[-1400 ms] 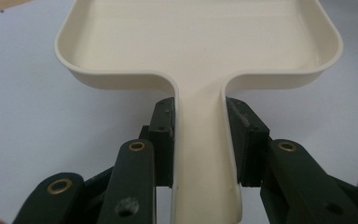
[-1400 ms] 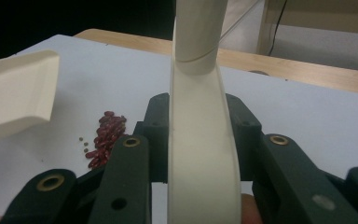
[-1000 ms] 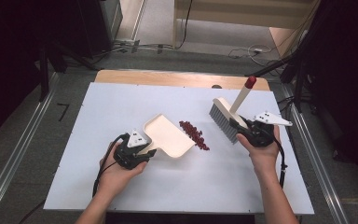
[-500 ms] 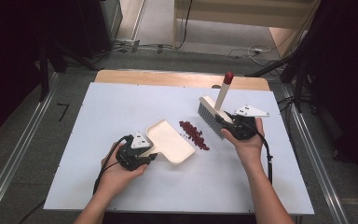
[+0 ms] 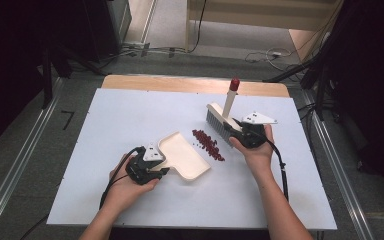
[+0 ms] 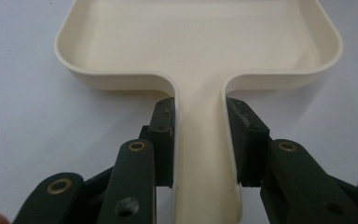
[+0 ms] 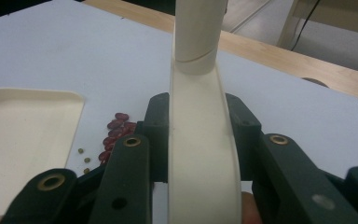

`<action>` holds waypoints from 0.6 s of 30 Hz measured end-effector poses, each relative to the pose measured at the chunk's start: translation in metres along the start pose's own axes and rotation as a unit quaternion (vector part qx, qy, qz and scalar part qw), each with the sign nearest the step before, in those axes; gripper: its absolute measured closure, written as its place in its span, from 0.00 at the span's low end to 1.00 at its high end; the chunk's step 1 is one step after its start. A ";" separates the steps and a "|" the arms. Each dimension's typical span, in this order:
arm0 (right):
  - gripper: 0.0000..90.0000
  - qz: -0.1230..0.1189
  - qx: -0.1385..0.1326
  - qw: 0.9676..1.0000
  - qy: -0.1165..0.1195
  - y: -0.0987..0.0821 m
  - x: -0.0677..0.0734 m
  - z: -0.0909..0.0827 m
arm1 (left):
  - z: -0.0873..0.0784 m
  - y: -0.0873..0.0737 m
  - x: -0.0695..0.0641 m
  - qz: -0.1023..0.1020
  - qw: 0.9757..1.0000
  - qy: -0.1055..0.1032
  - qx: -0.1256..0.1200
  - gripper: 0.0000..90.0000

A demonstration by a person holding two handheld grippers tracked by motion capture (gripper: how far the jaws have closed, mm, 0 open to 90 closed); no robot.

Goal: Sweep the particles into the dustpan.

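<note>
My left claw (image 6: 199, 140) is pinching the handle of the cream plastic dustpan (image 5: 182, 156), lying flat on the white table (image 5: 130, 115). My right claw (image 7: 198, 140) is gripping the cream, red-capped brush (image 5: 223, 116), its bristles just beside the dark red beans (image 5: 208, 144) off the pan's open edge.

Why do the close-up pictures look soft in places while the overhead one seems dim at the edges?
High view: white table brightly lit, surroundings fall into darkness. Left gripper view: dustpan evenly lit, slightly soft, faint shadow under its rim. Right gripper view: brush handle near the lens blurs; beans look sharper.
</note>
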State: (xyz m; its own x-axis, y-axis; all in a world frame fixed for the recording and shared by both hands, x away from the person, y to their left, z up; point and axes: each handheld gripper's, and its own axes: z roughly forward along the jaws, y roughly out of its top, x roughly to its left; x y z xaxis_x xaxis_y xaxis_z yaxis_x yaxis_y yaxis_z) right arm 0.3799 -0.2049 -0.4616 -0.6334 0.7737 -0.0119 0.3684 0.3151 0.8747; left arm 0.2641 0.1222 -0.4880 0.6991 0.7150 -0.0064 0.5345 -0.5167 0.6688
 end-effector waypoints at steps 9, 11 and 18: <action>0.72 -0.003 0.002 1.000 0.004 -0.007 0.007 0.007 | 0.003 0.001 0.001 -0.005 1.000 -0.003 -0.003 0.74; 0.72 -0.004 0.000 1.000 0.009 -0.008 0.009 0.008 | 0.004 0.002 0.002 -0.003 1.000 -0.004 -0.002 0.74; 0.72 -0.019 -0.002 0.999 0.031 -0.011 0.024 0.006 | 0.006 0.003 0.003 -0.003 1.000 -0.005 -0.001 0.74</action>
State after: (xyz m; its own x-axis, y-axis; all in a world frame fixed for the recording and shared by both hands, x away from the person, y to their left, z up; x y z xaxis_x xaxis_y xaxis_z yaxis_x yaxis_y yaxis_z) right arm 0.3648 -0.1866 -0.4742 -0.6874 0.7261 -0.0152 0.3411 0.3412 0.8759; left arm 0.2707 0.1198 -0.4905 0.7011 0.7128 -0.0183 0.5374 -0.5113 0.6706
